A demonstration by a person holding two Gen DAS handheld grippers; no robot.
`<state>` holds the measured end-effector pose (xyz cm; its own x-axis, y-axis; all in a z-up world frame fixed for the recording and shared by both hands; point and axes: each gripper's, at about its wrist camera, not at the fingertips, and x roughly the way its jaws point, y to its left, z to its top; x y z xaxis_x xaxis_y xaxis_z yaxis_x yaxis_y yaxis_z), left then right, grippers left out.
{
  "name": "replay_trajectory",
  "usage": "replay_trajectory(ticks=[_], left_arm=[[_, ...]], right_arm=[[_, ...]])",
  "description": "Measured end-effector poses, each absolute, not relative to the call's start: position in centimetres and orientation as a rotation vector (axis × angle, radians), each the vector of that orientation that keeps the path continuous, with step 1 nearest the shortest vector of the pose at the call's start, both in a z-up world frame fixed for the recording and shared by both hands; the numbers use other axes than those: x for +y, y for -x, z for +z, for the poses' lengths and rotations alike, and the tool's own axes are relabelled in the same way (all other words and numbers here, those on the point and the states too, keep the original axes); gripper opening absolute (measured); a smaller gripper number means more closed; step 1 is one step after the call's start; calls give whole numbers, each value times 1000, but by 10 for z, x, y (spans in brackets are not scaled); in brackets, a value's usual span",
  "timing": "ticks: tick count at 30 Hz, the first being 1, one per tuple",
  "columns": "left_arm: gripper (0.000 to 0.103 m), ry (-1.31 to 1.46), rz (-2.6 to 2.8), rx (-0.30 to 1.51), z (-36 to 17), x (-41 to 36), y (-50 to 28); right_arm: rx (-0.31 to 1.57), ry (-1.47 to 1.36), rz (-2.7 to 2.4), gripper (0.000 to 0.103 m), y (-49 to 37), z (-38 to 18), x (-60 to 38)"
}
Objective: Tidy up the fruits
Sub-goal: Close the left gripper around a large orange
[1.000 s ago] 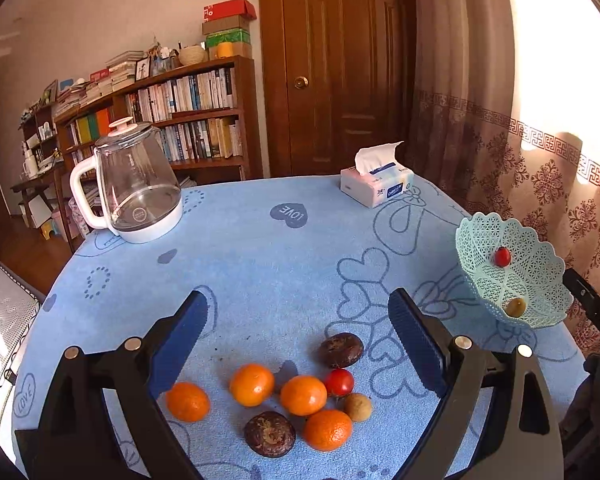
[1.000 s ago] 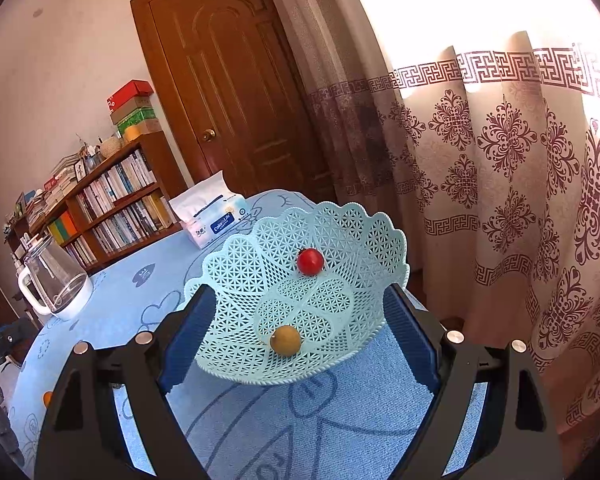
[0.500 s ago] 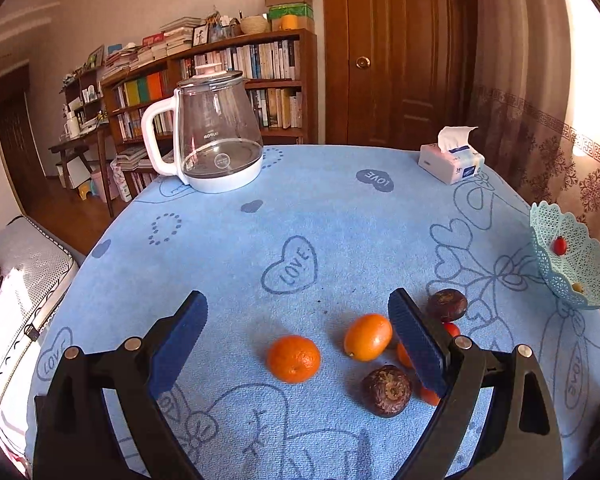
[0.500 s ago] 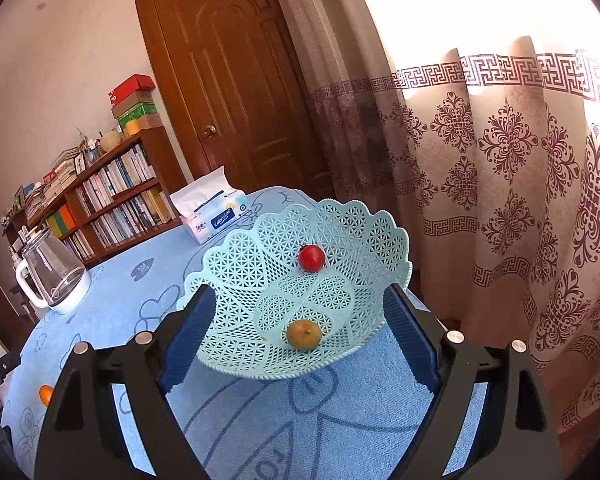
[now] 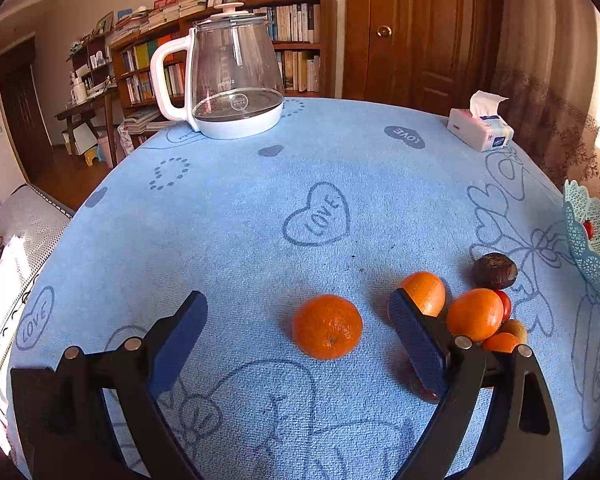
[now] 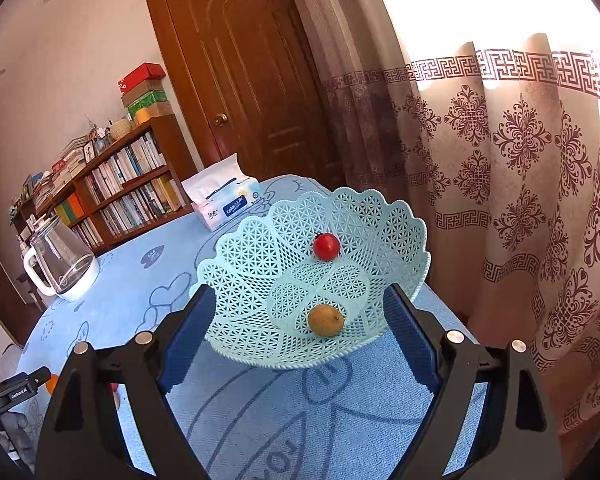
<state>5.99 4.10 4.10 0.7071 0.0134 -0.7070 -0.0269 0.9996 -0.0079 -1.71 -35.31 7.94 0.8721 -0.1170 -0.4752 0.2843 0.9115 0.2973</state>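
Left wrist view: left gripper [image 5: 298, 334] is held spread around a lone orange [image 5: 327, 327], presumably for pickup; right gripper [image 6: 296, 322], likewise unclosed and empty, is aimed at basket [image 6: 380, 216].

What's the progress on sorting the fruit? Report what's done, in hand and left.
Done: a cherry tomato and a small brown fruit lie in the lattice basket. In hand: nothing; the left claw is open around a lone orange, and the right claw is open at the basket. Left: that orange and the cluster beside it.
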Motion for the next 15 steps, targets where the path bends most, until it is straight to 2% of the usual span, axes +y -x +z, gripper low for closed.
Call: replay_trajectory(ticks=[7,15], left_arm=[[86,14,14,810,30,42,-64],[69,19,-7,841,21,42,-66]], right_arm=[[502,-350,-58,87,19,85,-312],[550,-286,53,87,16,79,-267]])
